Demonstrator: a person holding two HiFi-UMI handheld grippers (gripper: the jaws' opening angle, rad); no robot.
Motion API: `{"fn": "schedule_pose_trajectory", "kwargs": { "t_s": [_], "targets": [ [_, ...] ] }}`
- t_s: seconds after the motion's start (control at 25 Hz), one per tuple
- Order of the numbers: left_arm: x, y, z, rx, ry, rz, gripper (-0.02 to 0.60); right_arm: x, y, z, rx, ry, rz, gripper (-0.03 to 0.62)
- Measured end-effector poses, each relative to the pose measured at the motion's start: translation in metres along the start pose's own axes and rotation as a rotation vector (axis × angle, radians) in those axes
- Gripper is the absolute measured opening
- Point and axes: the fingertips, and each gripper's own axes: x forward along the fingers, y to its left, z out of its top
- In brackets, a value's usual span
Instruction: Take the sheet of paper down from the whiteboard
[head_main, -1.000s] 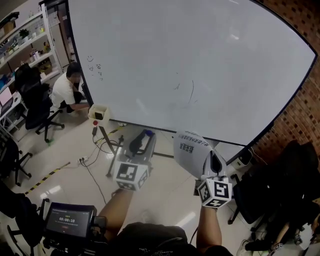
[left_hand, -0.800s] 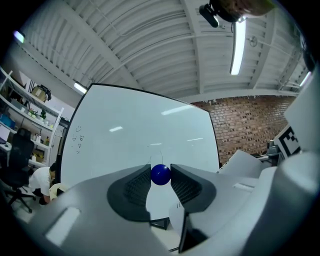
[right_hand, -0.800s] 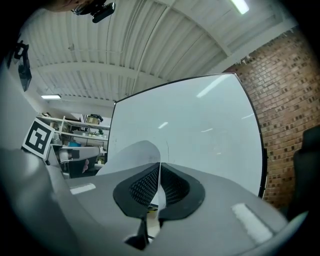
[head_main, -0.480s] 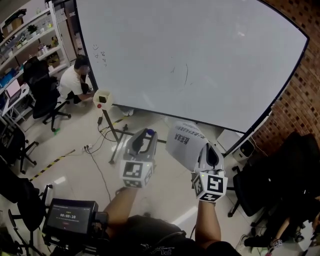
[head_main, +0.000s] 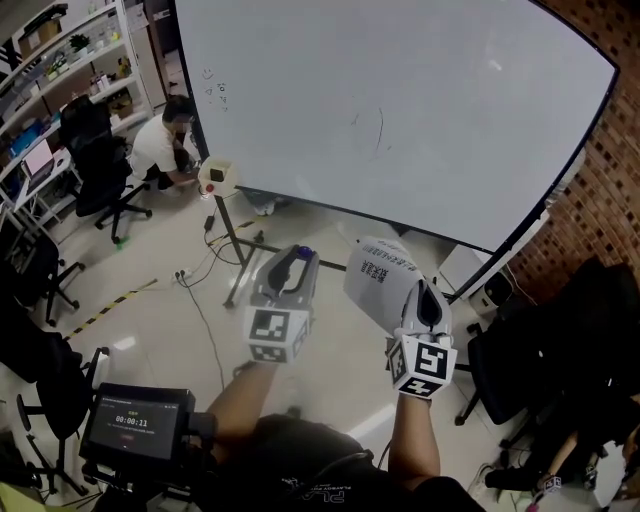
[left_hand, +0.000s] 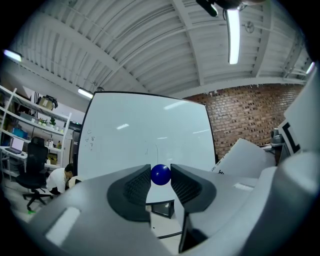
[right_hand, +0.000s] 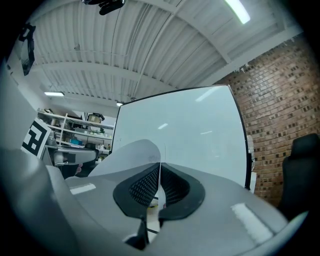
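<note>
Currently the right gripper (right_hand: 160, 175) has its jaws pressed together on the edge of the sheet of paper (head_main: 378, 285), which is off the whiteboard (head_main: 400, 90) and curls up and away from the jaws towards the left gripper's side. The printed face of the sheet is turned up towards the head view. The left gripper (head_main: 298, 262), just beside the right one, is clamped on a small blue ball (left_hand: 160, 174) that sits right at its fingertips. The sheet's corner shows just to the right of its jaws. Both grippers point at the whiteboard, which stands well ahead of them, apart from both.
</note>
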Motion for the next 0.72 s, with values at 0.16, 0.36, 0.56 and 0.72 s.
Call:
{"fn": "schedule_pose_trajectory", "kwargs": {
  "t_s": [0.16,0.36,0.56,0.72],
  "targets": [
    [-0.002,0.002,-0.001,0.015,0.004,0.01,0.124,-0.001,0.005,0.0,-0.007,-0.007,0.003,0.012],
    [-0.001,0.002,0.002,0.012,0.003,0.017,0.124,-0.002,0.008,0.006,-0.016,-0.023,0.009,0.012],
    [-0.008,0.0,0.004,0.004,-0.013,0.022,0.124,-0.007,0.01,0.008,-0.023,-0.027,0.014,0.012],
    [-0.01,0.0,0.008,0.004,-0.031,0.025,0.124,-0.008,0.012,0.011,-0.029,-0.038,0.019,0.012]
  ]
}}
